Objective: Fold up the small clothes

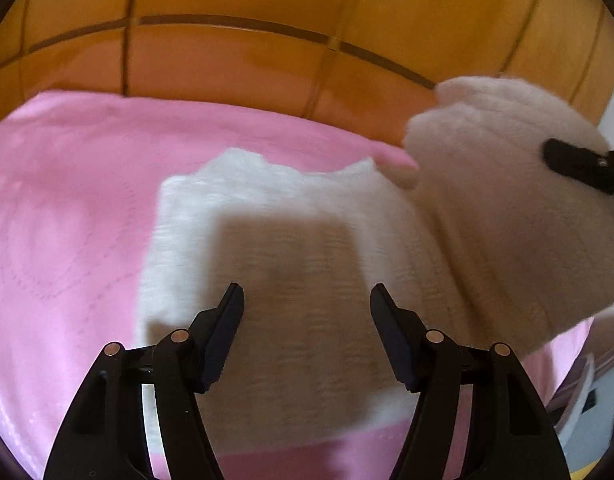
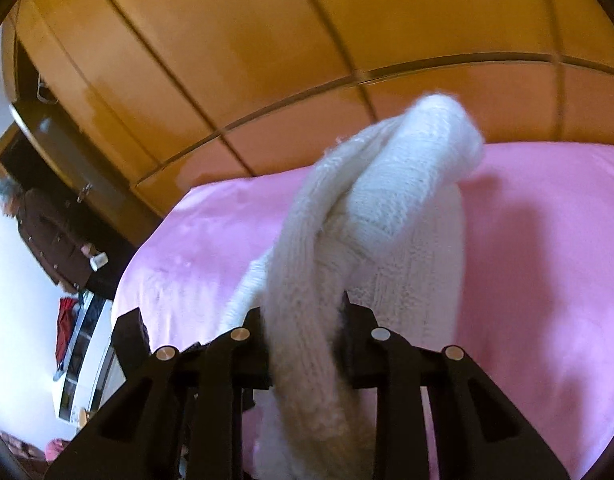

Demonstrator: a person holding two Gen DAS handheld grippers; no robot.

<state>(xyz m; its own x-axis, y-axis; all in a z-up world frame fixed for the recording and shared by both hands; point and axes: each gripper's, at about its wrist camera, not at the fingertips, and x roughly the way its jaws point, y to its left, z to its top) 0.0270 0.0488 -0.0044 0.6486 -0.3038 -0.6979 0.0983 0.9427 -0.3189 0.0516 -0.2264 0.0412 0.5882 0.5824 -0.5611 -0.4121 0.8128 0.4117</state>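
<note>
A white knitted garment (image 1: 299, 264) lies on a pink bedspread (image 1: 67, 216). My left gripper (image 1: 307, 300) is open and empty, hovering just above the flat part of the garment. My right gripper (image 2: 303, 316) is shut on a thick fold of the same white knit (image 2: 387, 208) and holds it lifted above the bed. That raised fold also shows in the left wrist view (image 1: 507, 200) at the right, with one black finger (image 1: 579, 168) of the right gripper on it.
An orange wooden wardrobe (image 2: 267, 60) stands behind the bed. In the right wrist view a person in dark clothes (image 2: 47, 232) stands at the far left by a white shelf unit (image 2: 87, 352). The pink bedspread (image 2: 547, 280) spreads wide to the right.
</note>
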